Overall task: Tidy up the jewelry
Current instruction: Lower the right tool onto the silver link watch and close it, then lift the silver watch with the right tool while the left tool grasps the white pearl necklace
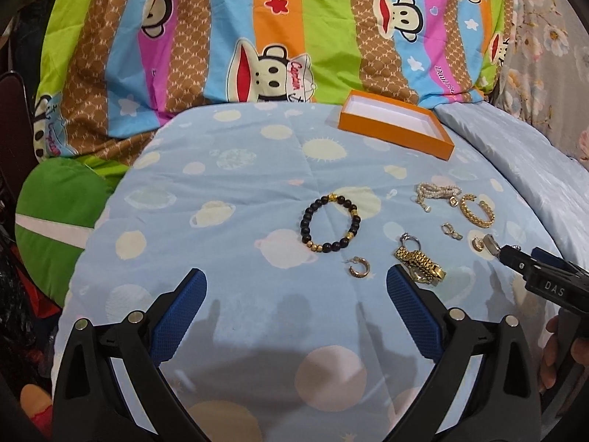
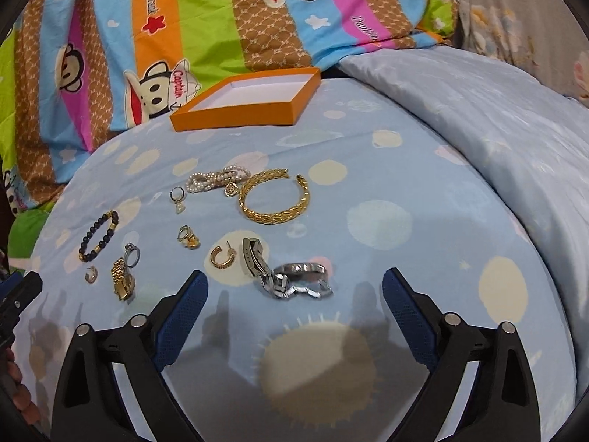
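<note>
Right gripper [image 2: 292, 287] jaws wide apart, nothing clamped; silver watch [image 2: 291, 276] lies just ahead between the fingertips on the blue planet-print cover [image 2: 405, 184]. Left gripper [image 1: 296, 283] also spread, empty, gold hoop earring [image 1: 358, 267] just ahead. Beyond: gold watch [image 1: 419, 263], black bead bracelet [image 1: 333, 223], gold bangle [image 2: 274, 197], pearl strand [image 2: 215, 178]. Orange box [image 2: 235, 114] sits empty at the far edge.

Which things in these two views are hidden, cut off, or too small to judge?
- Gold watch, left wrist view: its face is partly behind a blue finger of the left hand-held gripper.
- Silver watch: in the left view, the right hand-held gripper covers nearly all of it.
- Orange box, both views: the near wall hides part of its floor.
- Small earring, right view: too small for detail.
</note>
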A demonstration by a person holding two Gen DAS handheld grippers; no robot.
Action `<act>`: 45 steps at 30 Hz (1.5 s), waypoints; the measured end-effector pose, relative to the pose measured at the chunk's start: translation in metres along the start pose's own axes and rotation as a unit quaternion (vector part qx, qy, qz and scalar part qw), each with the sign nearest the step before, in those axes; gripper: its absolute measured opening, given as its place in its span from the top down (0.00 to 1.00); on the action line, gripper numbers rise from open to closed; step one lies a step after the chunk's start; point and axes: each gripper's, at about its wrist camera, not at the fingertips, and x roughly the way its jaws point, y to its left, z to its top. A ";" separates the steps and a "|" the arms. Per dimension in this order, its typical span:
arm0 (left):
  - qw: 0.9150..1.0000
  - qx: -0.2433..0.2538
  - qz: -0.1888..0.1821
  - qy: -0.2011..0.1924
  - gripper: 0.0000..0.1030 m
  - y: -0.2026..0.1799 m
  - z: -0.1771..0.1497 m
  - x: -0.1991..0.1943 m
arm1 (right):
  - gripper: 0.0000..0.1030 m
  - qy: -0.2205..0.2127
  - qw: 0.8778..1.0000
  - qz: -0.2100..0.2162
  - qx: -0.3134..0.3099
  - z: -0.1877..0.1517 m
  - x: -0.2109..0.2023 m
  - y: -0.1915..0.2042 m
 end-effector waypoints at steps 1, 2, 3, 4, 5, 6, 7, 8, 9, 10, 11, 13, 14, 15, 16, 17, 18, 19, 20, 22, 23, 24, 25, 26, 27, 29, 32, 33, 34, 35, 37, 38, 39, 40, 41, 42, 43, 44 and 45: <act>1.000 -0.001 -0.005 0.003 0.07 0.000 0.000 0.002 | 0.22 0.007 1.000 0.005 0.000 0.000 0.004 0.000; 1.000 -0.001 -0.008 0.005 0.07 -0.001 0.000 0.003 | 0.29 0.014 1.000 0.008 0.000 0.000 0.006 0.000; 1.000 0.001 -0.010 0.006 0.07 -0.002 -0.001 0.004 | 0.35 0.017 1.000 0.008 -0.001 0.000 0.008 0.001; 1.000 0.004 -0.011 0.007 0.07 -0.004 -0.001 0.004 | 0.36 0.016 1.000 0.004 -0.003 -0.001 0.008 0.002; 1.000 0.008 -0.015 0.008 0.07 -0.007 -0.001 0.004 | 0.41 0.015 1.000 0.005 -0.006 -0.002 0.007 0.002; 1.000 0.011 -0.020 0.009 0.07 -0.009 -0.001 0.004 | 0.49 0.015 1.000 0.006 -0.008 -0.003 0.007 0.003; 1.000 0.013 -0.024 0.009 0.07 -0.012 -0.001 0.004 | 0.53 0.014 1.000 -0.001 -0.009 -0.004 0.006 0.004; 0.999 0.016 -0.029 0.009 0.07 -0.016 -0.001 0.004 | 0.60 0.012 1.000 -0.006 -0.008 -0.004 0.005 0.004; 0.999 0.020 -0.032 0.010 0.07 -0.018 -0.001 0.005 | 0.63 0.011 1.000 -0.002 -0.005 -0.005 0.003 0.003; 0.999 0.023 -0.033 0.011 0.07 -0.022 -0.002 0.005 | 0.67 0.011 1.000 0.003 -0.001 -0.006 0.002 0.002; 0.999 0.025 -0.035 0.012 0.07 -0.024 -0.002 0.006 | 0.73 0.010 1.000 0.006 0.002 -0.007 0.002 0.000; 0.998 0.026 -0.044 0.020 0.07 -0.029 -0.002 0.009 | 0.91 0.010 1.000 0.016 0.009 -0.009 0.000 -0.002; 0.998 0.026 -0.049 0.023 0.07 -0.031 -0.003 0.010 | 0.90 0.009 1.000 0.018 0.013 -0.010 -0.001 -0.003; 0.998 0.027 -0.052 0.024 0.07 -0.034 -0.003 0.011 | 0.90 0.008 1.000 0.021 0.015 -0.011 -0.002 -0.003; 0.998 0.032 -0.054 0.023 0.07 -0.038 -0.003 0.011 | 0.90 0.008 1.000 0.023 0.016 -0.011 -0.003 -0.003; 0.998 0.036 -0.053 0.022 0.07 -0.042 -0.003 0.011 | 0.90 0.007 1.000 0.025 0.017 -0.012 -0.003 -0.003; 0.998 0.039 -0.053 0.022 0.07 -0.045 -0.003 0.012 | 0.90 0.007 0.999 0.028 0.018 -0.011 -0.003 -0.004; 0.997 0.041 -0.054 0.022 0.07 -0.047 -0.003 0.012 | 0.90 0.007 0.999 0.032 0.018 -0.012 -0.003 -0.004; 0.997 0.042 -0.056 0.023 0.07 -0.050 -0.002 0.013 | 0.89 0.008 0.999 0.037 0.017 -0.011 -0.003 -0.004; 0.997 0.044 -0.055 0.023 0.07 -0.051 -0.003 0.014 | 0.86 0.007 0.999 0.036 0.012 -0.011 -0.004 -0.003; 0.997 0.045 -0.052 0.024 0.07 -0.051 -0.003 0.015 | 0.77 0.004 0.999 0.030 0.009 -0.010 -0.004 -0.002; 0.998 0.045 -0.048 0.024 0.07 -0.050 -0.003 0.016 | 0.57 -0.001 1.000 0.024 0.005 -0.008 -0.005 -0.001; 0.998 0.044 -0.045 0.023 0.07 -0.048 -0.003 0.016 | 0.47 -0.010 1.000 0.015 0.001 -0.005 -0.007 -0.001; 0.998 0.042 -0.041 0.023 0.07 -0.044 -0.002 0.017 | 0.38 -0.018 1.000 0.008 -0.003 -0.003 -0.008 0.000; 0.998 0.039 -0.038 0.022 0.07 -0.041 -0.002 0.017 | 0.38 -0.021 1.000 0.004 -0.009 0.000 -0.008 0.002; 0.999 0.034 -0.029 0.020 0.07 -0.033 0.001 0.019 | 0.38 -0.014 1.000 0.010 -0.013 0.007 -0.001 0.004; 0.999 0.026 -0.015 0.021 0.07 -0.019 0.005 0.022 | 0.61 0.015 1.000 0.024 -0.011 0.010 0.015 0.007; 0.999 0.023 -0.010 0.022 0.07 -0.014 0.007 0.023 | 0.68 0.016 1.000 0.020 -0.011 0.009 0.016 0.008; 1.000 0.020 -0.008 0.022 0.07 -0.010 0.008 0.024 | 0.71 0.013 1.000 0.015 -0.014 0.008 0.015 0.009; 1.000 0.018 -0.007 0.021 0.07 -0.005 0.011 0.025 | 0.75 0.012 1.000 0.019 -0.013 0.008 0.015 0.009; 1.000 0.018 -0.007 0.021 0.07 0.000 0.016 0.028 | 0.76 0.009 1.000 0.023 -0.004 0.006 0.014 0.007; 1.000 0.020 -0.006 0.022 0.07 0.002 0.019 0.031 | 0.76 0.006 1.000 0.025 0.000 0.005 0.012 0.006; 0.999 0.023 -0.007 0.024 0.07 0.002 0.022 0.034 | 0.76 0.004 1.000 0.026 0.003 0.004 0.011 0.006; 0.999 0.024 -0.008 0.025 0.07 0.002 0.024 0.036 | 0.76 0.001 1.000 0.028 0.006 0.002 0.008 0.005; 0.999 0.025 -0.012 0.026 0.07 0.001 0.026 0.037 | 0.76 -0.001 1.000 0.029 0.008 0.000 0.007 0.005; 0.999 0.025 -0.018 0.025 0.07 -0.001 0.026 0.036 | 0.76 -0.002 0.999 0.031 0.009 -0.001 0.006 0.005; 0.999 0.026 -0.025 0.024 0.07 -0.004 0.026 0.035 | 0.76 -0.004 0.999 0.032 0.012 -0.002 0.004 0.005; 0.999 0.028 -0.032 0.026 0.07 -0.008 0.024 0.034 | 0.76 -0.006 0.999 0.032 0.015 -0.003 0.003 0.004; 0.998 0.029 -0.042 0.028 0.07 -0.013 0.023 0.033 | 0.76 -0.008 0.999 0.032 0.018 -0.003 0.002 0.003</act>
